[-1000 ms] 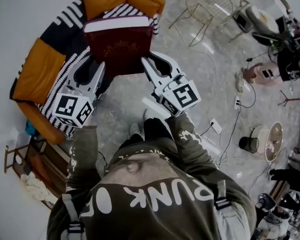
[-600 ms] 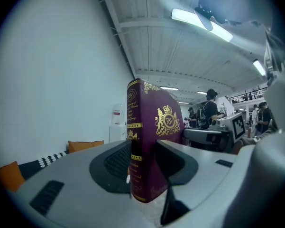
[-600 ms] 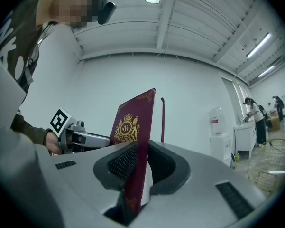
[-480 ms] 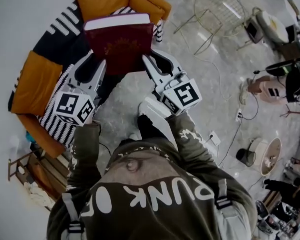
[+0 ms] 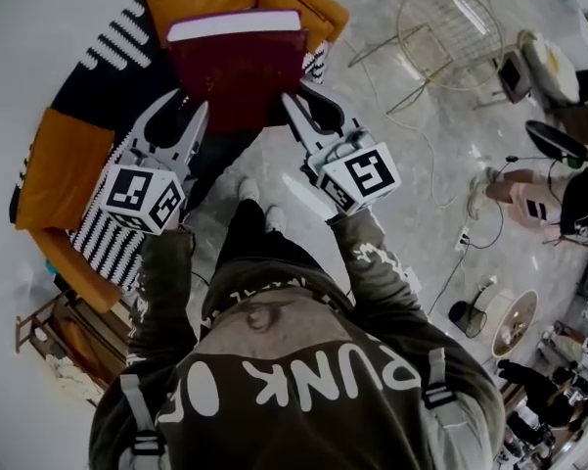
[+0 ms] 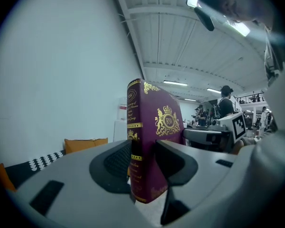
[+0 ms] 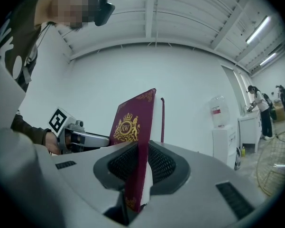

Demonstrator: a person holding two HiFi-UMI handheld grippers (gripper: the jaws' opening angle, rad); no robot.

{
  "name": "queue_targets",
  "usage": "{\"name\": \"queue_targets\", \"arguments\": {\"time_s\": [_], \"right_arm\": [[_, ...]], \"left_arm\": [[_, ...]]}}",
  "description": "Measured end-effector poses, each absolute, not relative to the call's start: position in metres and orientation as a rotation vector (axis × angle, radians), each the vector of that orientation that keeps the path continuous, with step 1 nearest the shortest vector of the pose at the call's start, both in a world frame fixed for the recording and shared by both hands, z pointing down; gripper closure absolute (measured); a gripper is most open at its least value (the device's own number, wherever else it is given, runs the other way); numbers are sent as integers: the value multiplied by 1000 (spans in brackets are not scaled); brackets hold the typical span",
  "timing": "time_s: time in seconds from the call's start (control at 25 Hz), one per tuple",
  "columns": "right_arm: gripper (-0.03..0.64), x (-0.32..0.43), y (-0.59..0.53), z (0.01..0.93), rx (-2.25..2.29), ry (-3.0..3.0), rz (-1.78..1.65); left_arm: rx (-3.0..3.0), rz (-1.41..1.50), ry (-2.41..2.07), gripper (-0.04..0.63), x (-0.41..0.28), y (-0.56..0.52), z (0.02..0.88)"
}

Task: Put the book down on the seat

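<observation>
A thick maroon book [image 5: 237,71] with gold print is held level between both grippers, above the front of an orange and black-and-white striped seat [image 5: 98,76]. My left gripper [image 5: 181,114] is shut on the book's near left corner; in the left gripper view its pads clamp the spine end of the book [image 6: 154,137]. My right gripper [image 5: 305,108] is shut on the near right corner; in the right gripper view the book [image 7: 133,137] stands between the jaws, cover and page edge showing. The left gripper [image 6: 143,163] and the right gripper [image 7: 141,167] both press on it.
An orange cushion [image 5: 294,3] lies at the seat's back. A wire chair [image 5: 440,32] stands on the marble floor to the right, with cables and a round appliance [image 5: 514,323] farther right. A wooden rack [image 5: 54,333] sits at lower left. My feet [image 5: 254,199] are close to the seat.
Book and both grippers have moved forward, over the seat. The person has stepped closer, and the grip on the book is unchanged.
</observation>
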State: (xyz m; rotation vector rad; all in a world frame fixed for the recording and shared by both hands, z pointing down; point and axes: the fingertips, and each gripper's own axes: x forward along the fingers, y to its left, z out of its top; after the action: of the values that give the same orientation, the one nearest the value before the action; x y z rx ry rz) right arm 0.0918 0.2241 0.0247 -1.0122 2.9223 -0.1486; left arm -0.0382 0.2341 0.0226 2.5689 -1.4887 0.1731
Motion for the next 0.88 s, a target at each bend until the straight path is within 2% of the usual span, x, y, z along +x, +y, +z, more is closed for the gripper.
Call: {"name": "queue_targets", "arguments": {"time_s": [0.56, 0.88], "right_arm": [[540, 20, 43, 137, -1042, 3027, -319], [540, -19, -40, 258, -1084, 3083, -497]], "left_arm": [[2419, 182, -1433, 448, -108, 57, 142], [2308, 226, -1381, 448, -147, -25, 267]]}}
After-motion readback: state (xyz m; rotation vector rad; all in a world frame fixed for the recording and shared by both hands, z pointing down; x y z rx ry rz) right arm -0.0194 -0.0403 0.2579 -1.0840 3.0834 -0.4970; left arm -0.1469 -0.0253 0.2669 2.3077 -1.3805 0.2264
